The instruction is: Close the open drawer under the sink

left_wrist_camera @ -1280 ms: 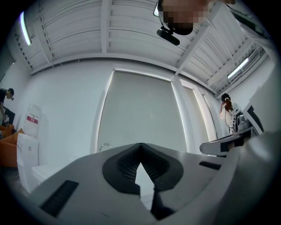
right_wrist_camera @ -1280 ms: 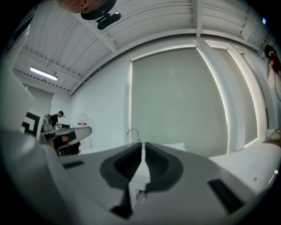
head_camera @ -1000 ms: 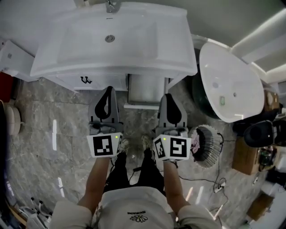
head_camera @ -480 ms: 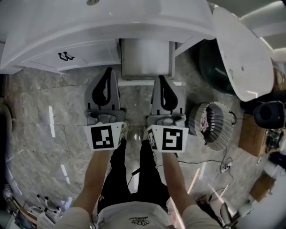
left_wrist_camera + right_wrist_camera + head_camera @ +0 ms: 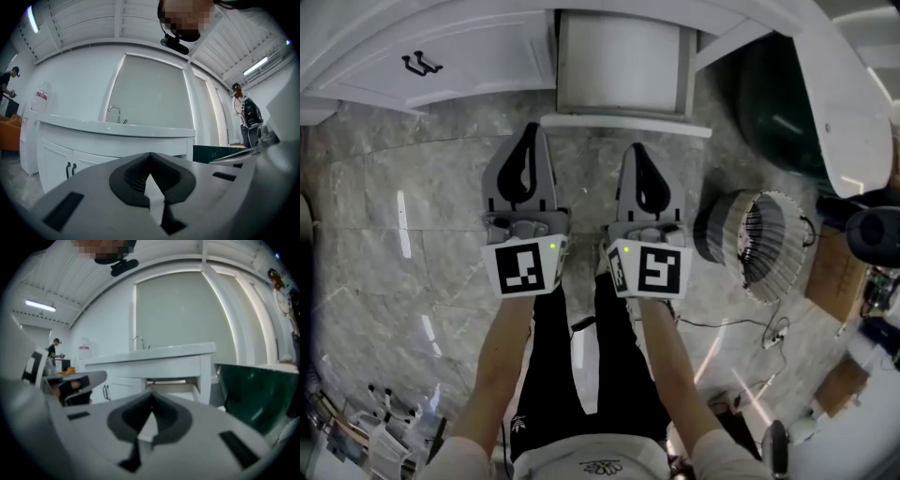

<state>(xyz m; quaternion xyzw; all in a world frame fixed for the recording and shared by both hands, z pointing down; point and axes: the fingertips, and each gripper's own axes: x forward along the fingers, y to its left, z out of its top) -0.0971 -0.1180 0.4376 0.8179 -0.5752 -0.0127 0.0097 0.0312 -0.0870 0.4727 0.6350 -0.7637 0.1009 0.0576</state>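
- Step in hand: the approach. You hold both tools low in front of the vanity; neither touches anything yet
- Drawer (image 5: 623, 56): stands pulled out of the cabinet, top centre of the head view, its white front panel (image 5: 624, 125) facing you
- Left gripper (image 5: 529, 136): clenched, nothing in it; it aims at the cabinet door (image 5: 487, 58) beside the drawer
- Right gripper (image 5: 637, 152): clenched, empty; it lines up with the front panel, near but apart
- Next move, as judged: set the closed tips flat on the panel near its middle and push straight in, so the drawer does not skew
- Around: black door handles (image 5: 422, 64); round wire-ribbed appliance (image 5: 759, 246) and dark green tub (image 5: 778, 94) to your right; floor cable (image 5: 741, 330)
- In the way: nothing between tips and panel
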